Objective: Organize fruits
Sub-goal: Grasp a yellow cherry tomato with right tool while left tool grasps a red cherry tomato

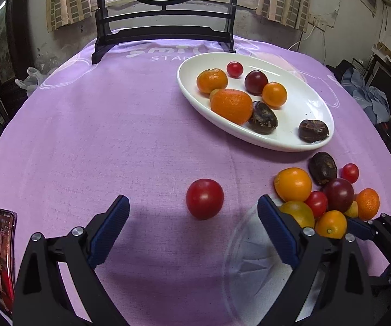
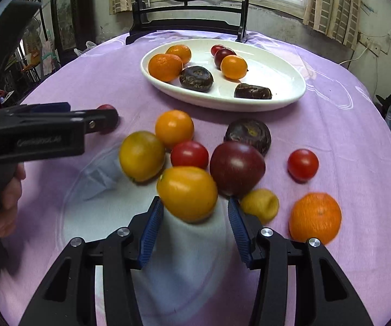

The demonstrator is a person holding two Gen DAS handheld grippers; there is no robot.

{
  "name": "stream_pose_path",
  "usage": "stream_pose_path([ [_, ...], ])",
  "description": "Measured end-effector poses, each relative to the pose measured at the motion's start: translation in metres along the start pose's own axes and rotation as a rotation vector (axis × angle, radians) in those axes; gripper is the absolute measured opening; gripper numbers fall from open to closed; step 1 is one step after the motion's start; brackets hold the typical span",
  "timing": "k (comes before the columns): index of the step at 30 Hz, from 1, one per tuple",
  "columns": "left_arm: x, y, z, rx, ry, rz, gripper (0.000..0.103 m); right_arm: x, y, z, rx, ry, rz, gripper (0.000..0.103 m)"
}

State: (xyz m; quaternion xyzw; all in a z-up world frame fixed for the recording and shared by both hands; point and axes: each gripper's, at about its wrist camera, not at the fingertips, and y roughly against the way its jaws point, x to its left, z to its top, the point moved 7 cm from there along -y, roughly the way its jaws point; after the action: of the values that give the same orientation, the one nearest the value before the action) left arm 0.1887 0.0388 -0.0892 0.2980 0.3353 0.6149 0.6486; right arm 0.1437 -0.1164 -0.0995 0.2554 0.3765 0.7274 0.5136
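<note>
A white oval plate point(image 1: 312, 100) point(image 2: 282, 81) holds several fruits: oranges, tomatoes and dark chestnut-like pieces. A lone red tomato point(image 1: 205, 198) lies on the purple cloth just ahead of my open, empty left gripper point(image 1: 192, 212), between the lines of its fingers. A loose pile of fruit point(image 1: 328, 198) lies to its right. My right gripper point(image 2: 195, 212) is open, its blue pads on either side of a yellow-orange tomato point(image 2: 187, 193) at the near edge of that pile. A mandarin point(image 2: 315, 217) lies at its right.
A clear plastic bag point(image 2: 108, 209) lies flat under the near fruits. A dark wooden screen stand point(image 1: 165, 32) stands at the table's far edge. A printed packet point(image 1: 1, 255) lies at the left. The left gripper shows in the right wrist view point(image 2: 59, 127).
</note>
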Motion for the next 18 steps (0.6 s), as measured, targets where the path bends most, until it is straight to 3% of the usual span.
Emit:
stream_pose_path([
  [4,0.004,-0.006,0.000,0.014,0.018,0.005,0.093,-0.001,0.000,0.002,-0.013,-0.007,0.019,0.039],
  [10,-0.001,-0.016,-0.005,0.031,-0.017,0.030,0.093,-0.010,0.010,-0.001,-0.015,-0.049,0.080,0.039],
  [15,-0.003,-0.019,-0.006,0.025,-0.034,0.037,0.092,-0.016,0.027,0.002,-0.063,-0.059,0.073,0.039],
  [18,-0.004,-0.022,-0.008,0.036,-0.049,0.054,0.075,-0.018,0.031,0.002,-0.077,-0.061,0.063,0.039],
])
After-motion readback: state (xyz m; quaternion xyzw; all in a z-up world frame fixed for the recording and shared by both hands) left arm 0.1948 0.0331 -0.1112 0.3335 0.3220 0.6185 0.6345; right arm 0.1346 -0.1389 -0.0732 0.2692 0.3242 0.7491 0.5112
